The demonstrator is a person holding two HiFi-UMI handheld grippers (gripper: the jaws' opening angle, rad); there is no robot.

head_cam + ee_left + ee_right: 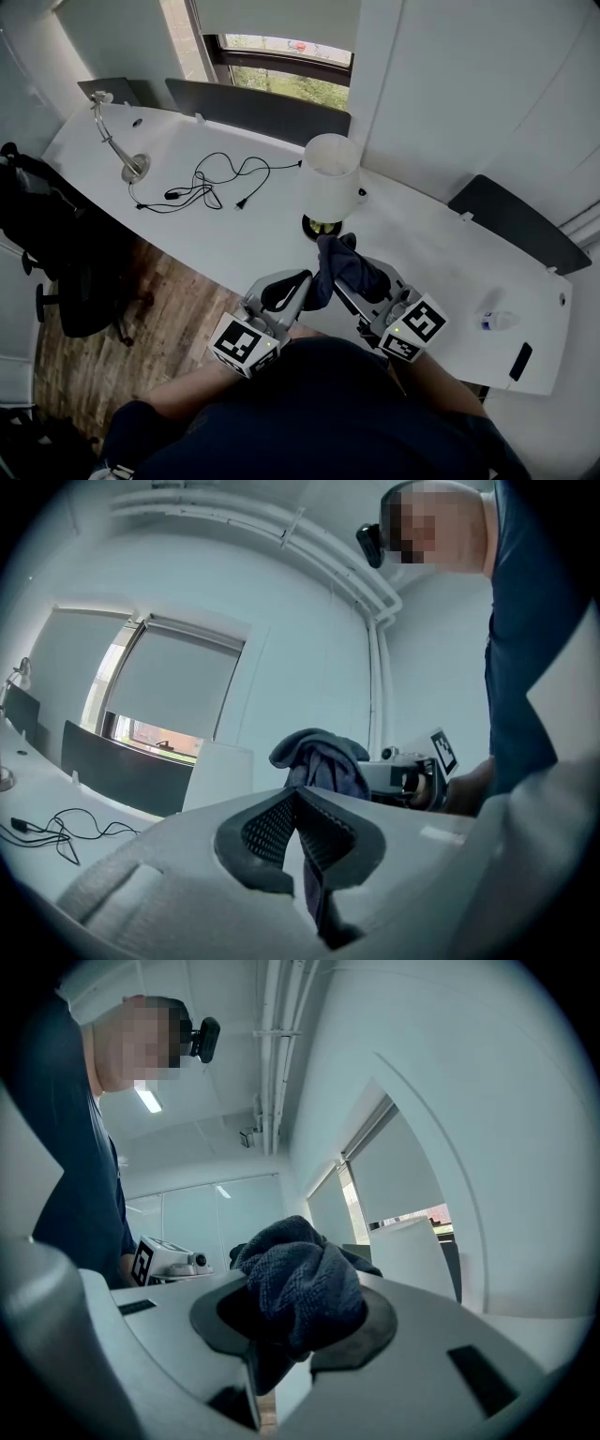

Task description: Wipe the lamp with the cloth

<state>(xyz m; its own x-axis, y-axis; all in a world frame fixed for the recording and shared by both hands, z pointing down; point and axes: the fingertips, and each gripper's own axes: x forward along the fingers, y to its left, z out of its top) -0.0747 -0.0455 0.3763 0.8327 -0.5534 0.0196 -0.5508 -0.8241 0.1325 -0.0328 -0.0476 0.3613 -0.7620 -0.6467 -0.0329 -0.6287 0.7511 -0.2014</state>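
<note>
Tool state first. Finds the right tool (286, 1330) pinching a bunched wad of the dark cloth (349, 264), and the left tool (298, 808) pressed shut at the tips on a thin trailing strip of the same cloth. Notes both held low over the near edge of the counter (234, 239), cloth slung between them, close in front of the lamp (328, 192), upright on the counter with a white shade (332, 164) over a dark round base (323, 227); sees no contact with it. Judges wiping not yet begun. Flags tipping as the main hazard: tall shade, small base, any hard sideways push from the wad likely to rock or slide it. Flags the left hold as weak: thin strip, liable to pull free under tension, leaving loose fabric to drag. Flags the black cable (202, 183), apparently running from the lamp across the counter to the left, plug end (240, 202) lying free; snagging on a wide sweep likely to tug the lamp. Recommends light strokes.
</note>
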